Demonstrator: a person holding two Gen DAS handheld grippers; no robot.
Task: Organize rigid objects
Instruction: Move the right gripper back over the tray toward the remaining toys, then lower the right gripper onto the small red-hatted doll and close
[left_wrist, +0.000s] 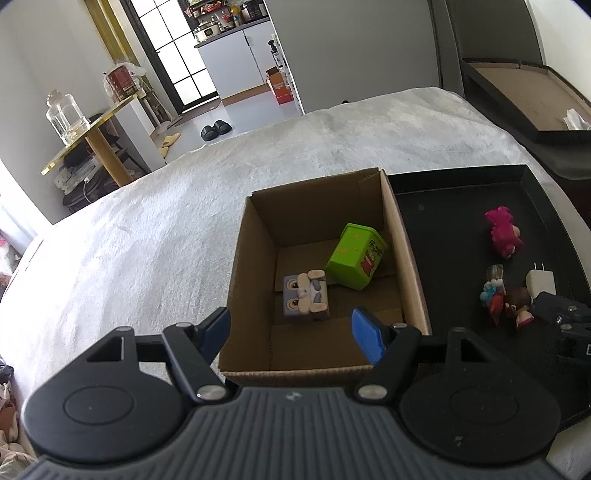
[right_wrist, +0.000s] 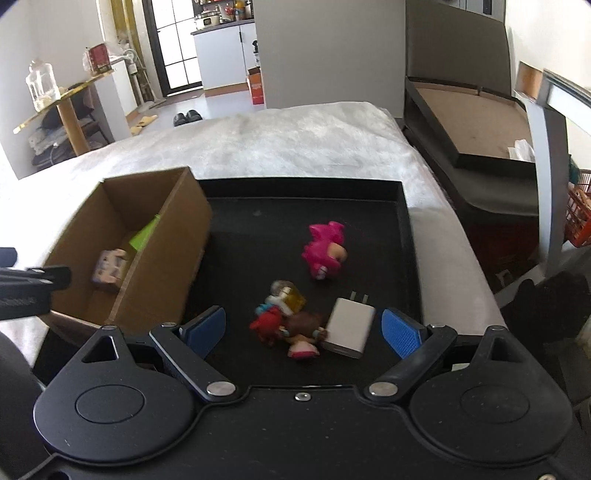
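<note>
A cardboard box (left_wrist: 321, 266) sits on a white blanket (left_wrist: 155, 221), touching the left side of a black tray (right_wrist: 406, 229). Inside the box lie a green cube (left_wrist: 356, 260) tilted on its side and a grey rabbit-faced block (left_wrist: 306, 297) just beside it. The left claw (left_wrist: 291, 334) hangs over the box's near edge, jaws spread and empty. On the tray a pink toy (right_wrist: 325, 249) lies apart from a cluster of small figures (right_wrist: 286, 319) touching a white charger (right_wrist: 347, 328). The right claw (right_wrist: 303, 328) hovers over that cluster, jaws wide apart, gripping nothing.
</note>
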